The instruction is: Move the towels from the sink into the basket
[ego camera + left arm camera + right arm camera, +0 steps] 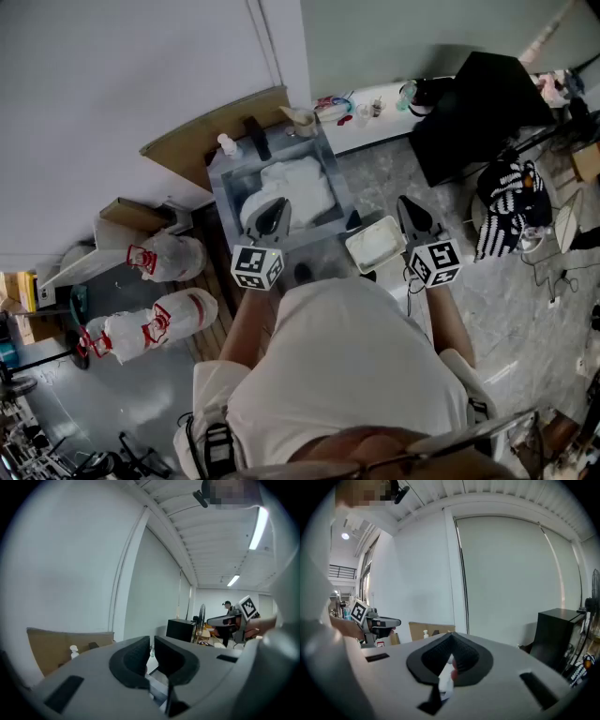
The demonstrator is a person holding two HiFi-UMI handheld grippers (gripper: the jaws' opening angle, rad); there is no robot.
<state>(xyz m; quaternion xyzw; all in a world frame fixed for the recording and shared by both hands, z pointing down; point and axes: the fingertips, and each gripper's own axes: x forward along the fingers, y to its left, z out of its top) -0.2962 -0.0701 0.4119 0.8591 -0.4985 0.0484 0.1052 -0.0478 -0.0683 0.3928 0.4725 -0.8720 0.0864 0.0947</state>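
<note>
1 sink (223,184), 1 basket (355,251)

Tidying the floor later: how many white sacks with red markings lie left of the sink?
2. One white sack with red markings lies left of the grey metal sink; the other lies nearer the person. Others may be hidden.

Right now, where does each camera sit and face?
Head view: on the person's head, steeply down on sink, towels, basket; shows torso, left gripper, right gripper.
Left gripper view: on left gripper, near level along shut jaws at wall; right gripper at right.
Right gripper view: on right gripper, along shut jaws at wall; left gripper at left.
Shared: both gripper views see the cardboard.
</note>
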